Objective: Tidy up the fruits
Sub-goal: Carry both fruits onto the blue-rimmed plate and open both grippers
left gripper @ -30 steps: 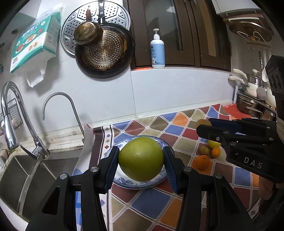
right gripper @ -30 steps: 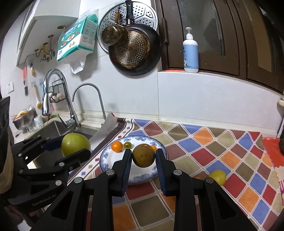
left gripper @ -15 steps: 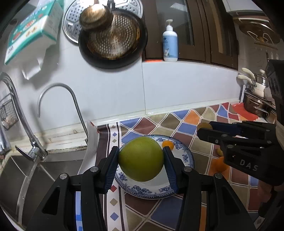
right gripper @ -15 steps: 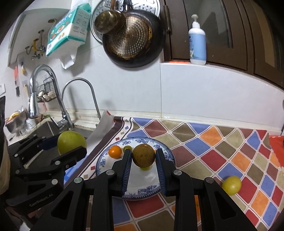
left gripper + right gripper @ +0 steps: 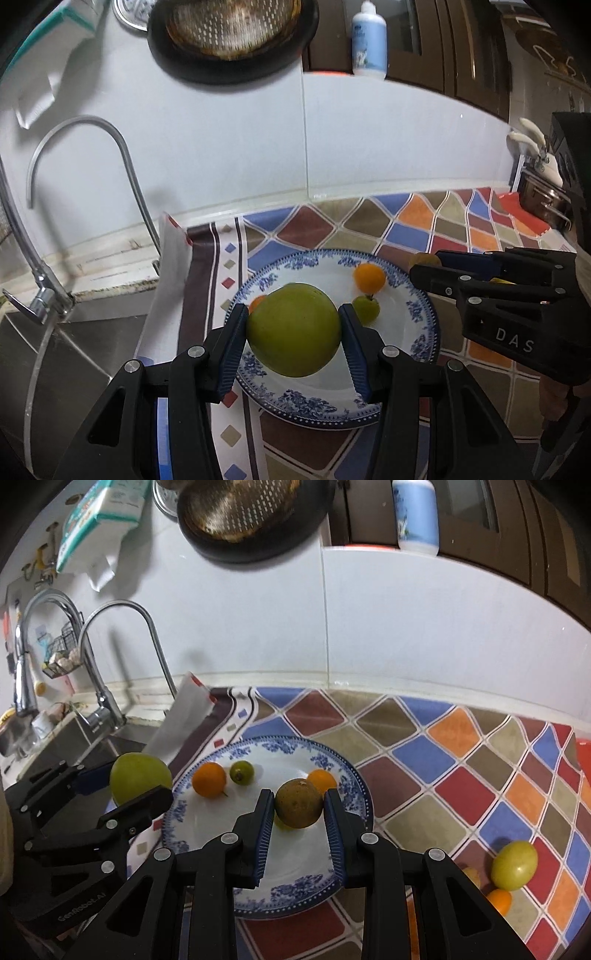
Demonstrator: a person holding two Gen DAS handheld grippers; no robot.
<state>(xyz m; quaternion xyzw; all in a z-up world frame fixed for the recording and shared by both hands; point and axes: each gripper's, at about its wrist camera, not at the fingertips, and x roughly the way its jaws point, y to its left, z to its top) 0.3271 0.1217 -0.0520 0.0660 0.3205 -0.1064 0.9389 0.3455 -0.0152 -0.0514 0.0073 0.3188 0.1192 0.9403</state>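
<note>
You lowered both tongs toward the plate (image 5: 424,317): left tongs (image 5: 293,338) clamped the green fruit (image 5: 293,334), right tongs (image 5: 298,812) the brown fruit (image 5: 299,803); release came next.

light: dim, cool | blur: slight | edges: fisheye-warped, dark corners

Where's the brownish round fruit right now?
In the right wrist view, the brownish round fruit sits clamped in the right claw, above the blue-patterned white plate, just in front of a small orange fruit.
</note>
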